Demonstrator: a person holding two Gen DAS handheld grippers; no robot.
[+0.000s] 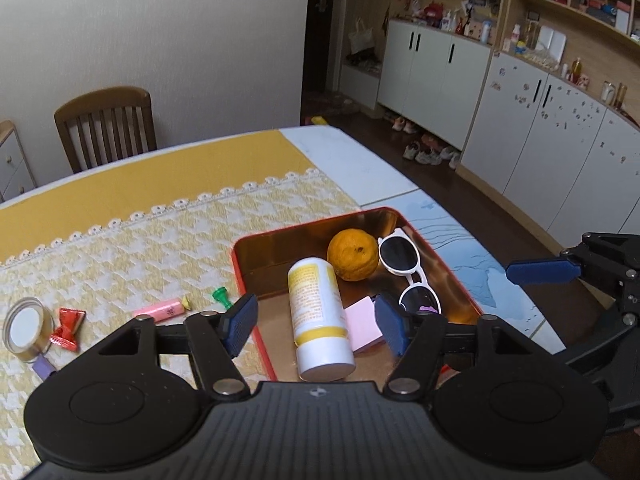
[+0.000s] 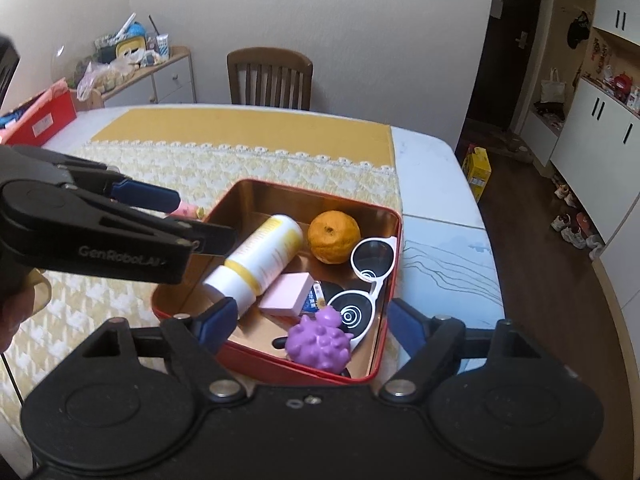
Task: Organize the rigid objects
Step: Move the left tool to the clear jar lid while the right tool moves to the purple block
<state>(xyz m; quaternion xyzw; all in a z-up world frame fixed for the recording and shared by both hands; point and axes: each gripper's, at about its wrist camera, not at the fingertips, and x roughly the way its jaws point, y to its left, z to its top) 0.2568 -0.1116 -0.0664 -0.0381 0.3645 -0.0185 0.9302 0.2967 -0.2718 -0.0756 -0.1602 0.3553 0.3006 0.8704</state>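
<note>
A red tin [image 1: 248,248] [image 2: 256,354] with a gold inside sits on the table. In it lie a white and yellow bottle [image 1: 318,312] [image 2: 256,256], an orange [image 1: 353,255] [image 2: 334,236], white sunglasses [image 1: 404,268] [image 2: 370,280], a pink box [image 1: 364,322] [image 2: 286,294] and a purple spiky toy [image 2: 320,342]. My left gripper [image 1: 316,322] is open and empty above the tin's near end, over the bottle. My right gripper [image 2: 312,320] is open and empty above the tin's near edge. The right gripper also shows in the left wrist view [image 1: 544,272].
On the yellow cloth left of the tin lie a pink candy [image 1: 162,310], a green piece [image 1: 221,296], a red wrapper [image 1: 68,326] and a tape roll [image 1: 26,328]. A wooden chair [image 2: 270,78] stands behind the table. The table's right edge drops to the floor.
</note>
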